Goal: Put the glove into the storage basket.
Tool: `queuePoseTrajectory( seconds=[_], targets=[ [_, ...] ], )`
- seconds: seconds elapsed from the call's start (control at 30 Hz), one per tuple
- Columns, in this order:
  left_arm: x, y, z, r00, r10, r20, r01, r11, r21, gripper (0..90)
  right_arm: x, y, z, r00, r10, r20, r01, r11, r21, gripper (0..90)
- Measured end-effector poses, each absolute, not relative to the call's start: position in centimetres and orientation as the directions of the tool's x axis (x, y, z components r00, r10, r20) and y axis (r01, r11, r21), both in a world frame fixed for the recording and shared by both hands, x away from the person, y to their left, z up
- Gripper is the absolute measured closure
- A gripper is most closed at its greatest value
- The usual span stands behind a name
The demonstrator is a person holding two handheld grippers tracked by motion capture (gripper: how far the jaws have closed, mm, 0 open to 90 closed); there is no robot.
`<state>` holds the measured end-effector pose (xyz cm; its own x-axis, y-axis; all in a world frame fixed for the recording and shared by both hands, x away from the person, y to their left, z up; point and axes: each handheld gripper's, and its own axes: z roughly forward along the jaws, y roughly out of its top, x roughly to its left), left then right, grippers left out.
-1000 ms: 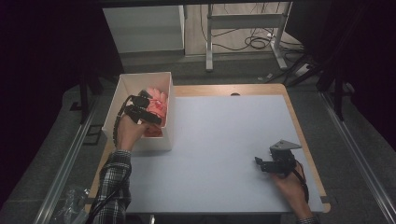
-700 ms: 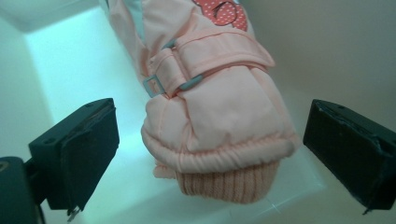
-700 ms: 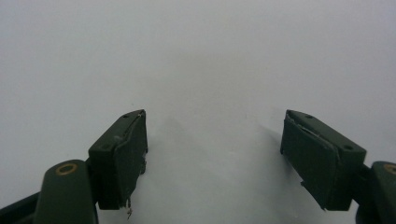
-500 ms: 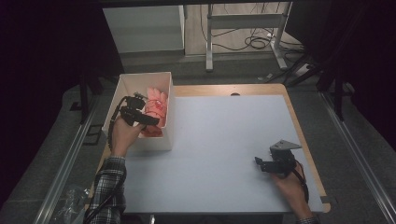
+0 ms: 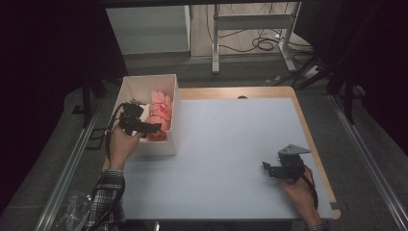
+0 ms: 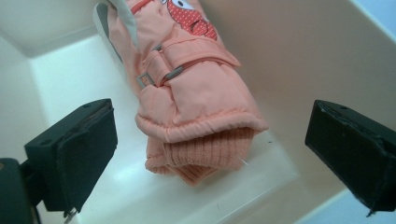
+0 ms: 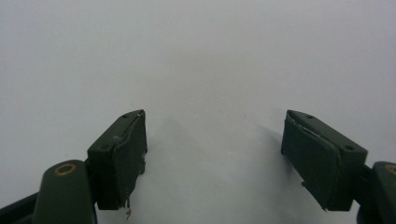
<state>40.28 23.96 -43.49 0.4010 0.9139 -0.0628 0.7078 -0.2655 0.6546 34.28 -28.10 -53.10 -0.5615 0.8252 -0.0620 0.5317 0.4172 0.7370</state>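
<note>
Peach glove [image 6: 191, 93] lies in white box [image 5: 130, 91], released. Left gripper [image 6: 210, 149] jaws just opened wide, clear of cuff. Right gripper [image 7: 212, 154] open, idle over table [image 5: 231, 139]. Next: likely withdraw left from box.

The table [image 5: 231, 144] is evenly lit and sharp; all around it lies dark, and the box [image 6: 60, 79] shows soft glare.

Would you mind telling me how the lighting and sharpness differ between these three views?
High view: the table is evenly lit while the surroundings fall into darkness, and detail is soft. Left gripper view: bright and warm, the peach mitten sharp, the near fingers slightly blurred. Right gripper view: flat, dim grey light, the fingers casting faint shadows on the tabletop.
</note>
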Motion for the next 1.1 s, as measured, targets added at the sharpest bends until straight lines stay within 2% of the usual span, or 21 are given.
queuePoseTrajectory(
  seconds=[0.87, 0.97, 1.1],
  targets=[
    [35.7, 24.3, -43.3, 0.463, 0.884, -0.071, 0.619, -0.265, 0.739, 0.8, 34.3, -28.1, -53.1, -0.560, 0.826, -0.066, 0.531, 0.419, 0.737, 22.1],
    [35.1, 24.2, -43.4, 0.479, 0.873, -0.092, 0.610, -0.256, 0.750, 0.8, 34.3, -28.1, -53.1, -0.559, 0.826, -0.066, 0.531, 0.418, 0.737, 22.1],
    [34.5, 23.8, -43.7, 0.481, 0.875, -0.050, 0.601, -0.288, 0.745, 0.8, 34.3, -28.1, -53.1, -0.559, 0.826, -0.066, 0.531, 0.418, 0.737, 22.0]
  ],
)
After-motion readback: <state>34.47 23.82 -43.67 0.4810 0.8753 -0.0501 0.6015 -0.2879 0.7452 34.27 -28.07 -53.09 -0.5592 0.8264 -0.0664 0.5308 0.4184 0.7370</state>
